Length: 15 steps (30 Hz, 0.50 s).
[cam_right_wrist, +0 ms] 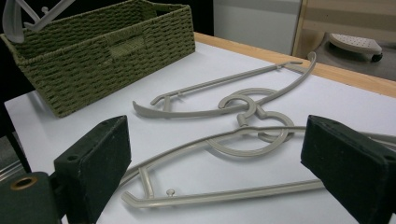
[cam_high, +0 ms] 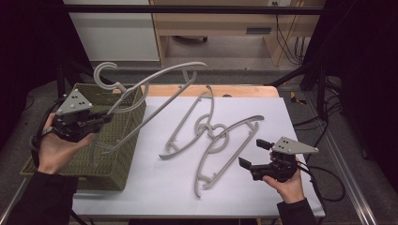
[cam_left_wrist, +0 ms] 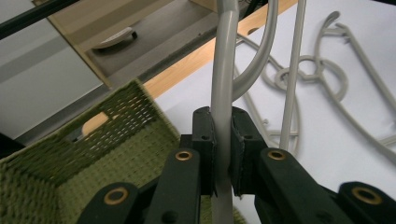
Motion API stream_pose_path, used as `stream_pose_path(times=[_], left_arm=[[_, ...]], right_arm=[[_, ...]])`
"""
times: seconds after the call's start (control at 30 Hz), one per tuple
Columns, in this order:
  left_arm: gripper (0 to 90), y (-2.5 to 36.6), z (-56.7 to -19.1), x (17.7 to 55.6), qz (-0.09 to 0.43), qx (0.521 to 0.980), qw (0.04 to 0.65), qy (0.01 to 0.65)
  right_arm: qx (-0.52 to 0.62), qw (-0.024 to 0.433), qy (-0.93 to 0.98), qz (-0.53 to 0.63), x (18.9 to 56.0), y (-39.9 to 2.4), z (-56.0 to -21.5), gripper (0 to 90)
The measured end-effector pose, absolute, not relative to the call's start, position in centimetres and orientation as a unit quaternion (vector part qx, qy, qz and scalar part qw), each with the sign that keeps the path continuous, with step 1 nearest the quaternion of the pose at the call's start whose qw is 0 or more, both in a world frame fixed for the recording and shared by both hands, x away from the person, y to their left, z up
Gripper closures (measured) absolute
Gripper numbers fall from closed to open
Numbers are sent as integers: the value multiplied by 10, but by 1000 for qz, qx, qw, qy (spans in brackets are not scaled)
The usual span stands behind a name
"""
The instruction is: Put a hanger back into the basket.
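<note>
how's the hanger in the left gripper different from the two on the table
The held hanger is lifted over the basket, tilted, pinched by the shut left gripper; the two table hangers lie flat on the white table, untouched. The held one is free of the others; the table two have their hooks overlapping. All three are the same grey plastic shape.

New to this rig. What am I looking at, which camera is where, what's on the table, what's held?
No robot: a person holds a two-jaw hand tool in each hand. The high view looks down from above the table; each of the other two pictures comes from a camera riding on one gripper. The left gripper is shut on a grey hanger, lifted over the green woven basket. The right gripper is open, nothing in it, near two more hangers lying hooked together on the white table.
</note>
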<state>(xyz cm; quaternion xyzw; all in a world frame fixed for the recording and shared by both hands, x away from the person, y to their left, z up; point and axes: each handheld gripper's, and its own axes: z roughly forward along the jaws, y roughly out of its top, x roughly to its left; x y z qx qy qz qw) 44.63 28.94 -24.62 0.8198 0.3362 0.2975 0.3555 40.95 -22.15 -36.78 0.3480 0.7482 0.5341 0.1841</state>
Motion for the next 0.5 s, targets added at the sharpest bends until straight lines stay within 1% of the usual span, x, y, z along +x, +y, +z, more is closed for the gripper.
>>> stream_pose_path(times=[0.43, 0.5], left_arm=[[821, 341, -259, 467, 321, 807, 325, 374], [821, 349, -263, 471, 321, 808, 313, 383]], right_arm=[[350, 186, 754, 524, 411, -219, -371, 81], [350, 185, 754, 524, 411, -218, -371, 80]])
